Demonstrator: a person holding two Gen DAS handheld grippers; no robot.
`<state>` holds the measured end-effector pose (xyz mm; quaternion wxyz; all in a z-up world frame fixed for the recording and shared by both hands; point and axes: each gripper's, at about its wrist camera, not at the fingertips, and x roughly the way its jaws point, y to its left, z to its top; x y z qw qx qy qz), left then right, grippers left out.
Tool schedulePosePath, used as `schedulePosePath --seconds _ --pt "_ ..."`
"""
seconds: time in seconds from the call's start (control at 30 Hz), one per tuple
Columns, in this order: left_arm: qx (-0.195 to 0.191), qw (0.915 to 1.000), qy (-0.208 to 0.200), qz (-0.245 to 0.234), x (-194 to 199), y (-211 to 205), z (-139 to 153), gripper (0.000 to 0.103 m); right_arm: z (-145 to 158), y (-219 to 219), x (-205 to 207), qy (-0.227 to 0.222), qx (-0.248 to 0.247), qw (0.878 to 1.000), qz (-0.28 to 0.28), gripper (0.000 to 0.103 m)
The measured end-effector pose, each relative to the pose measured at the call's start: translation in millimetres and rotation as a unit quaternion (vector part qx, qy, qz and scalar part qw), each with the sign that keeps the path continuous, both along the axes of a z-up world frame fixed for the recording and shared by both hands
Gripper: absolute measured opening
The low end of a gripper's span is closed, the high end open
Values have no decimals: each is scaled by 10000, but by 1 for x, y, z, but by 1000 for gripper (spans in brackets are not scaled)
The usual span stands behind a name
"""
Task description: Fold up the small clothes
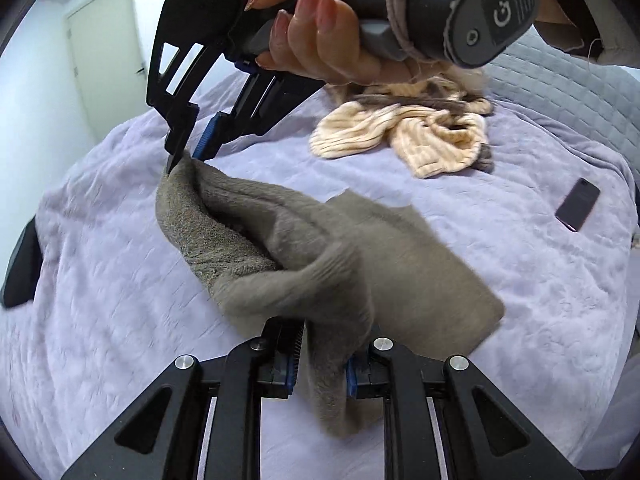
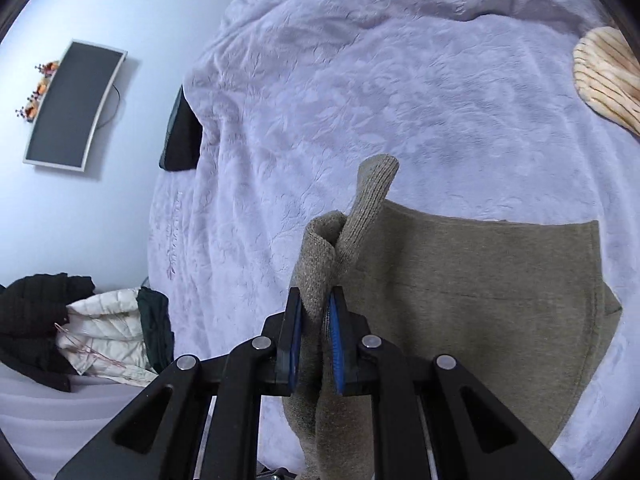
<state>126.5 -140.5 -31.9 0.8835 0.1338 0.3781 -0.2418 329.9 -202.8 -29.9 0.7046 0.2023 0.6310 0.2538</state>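
A grey-brown knitted garment (image 1: 320,248) hangs stretched between both grippers above a lilac bedspread (image 1: 120,280). My left gripper (image 1: 320,364) is shut on its near edge, cloth bunched between the blue pads. My right gripper (image 1: 184,158), held by a hand, is shut on the far corner and lifts it. In the right wrist view the right gripper (image 2: 316,320) pinches a rolled fold of the same garment (image 2: 480,280), whose flat part lies on the bedspread (image 2: 360,100).
A pile of cream ribbed clothes (image 1: 404,136) lies farther back on the bed, also at the right wrist view's edge (image 2: 608,76). A dark phone (image 1: 578,204) lies at the right. Jackets (image 2: 80,336) lie beside the bed; a wall screen (image 2: 72,108).
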Motion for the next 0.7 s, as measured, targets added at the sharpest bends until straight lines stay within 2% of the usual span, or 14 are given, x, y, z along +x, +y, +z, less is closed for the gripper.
schedulePosePath --seconds 0.17,0.33,0.53,0.6,0.7 --pt "130 9978 -7 -644 -8 -66 -5 19 -5 -83 -20 -128 186 9981 -575 14" --pt "261 9932 304 -1088 -15 -118 -33 19 -56 -165 -40 133 208 9926 -1192 14" --pt "542 9883 704 -1239 -26 -147 -72 19 -148 -215 -50 634 -64 9855 -1574 14" --pt "593 9875 775 -1238 -29 -150 -78 19 -165 -222 -52 725 48 9829 -1691 14" --pt "658 9869 845 -1204 -33 -153 -81 19 -173 -225 -54 732 214 9812 -1773 14"
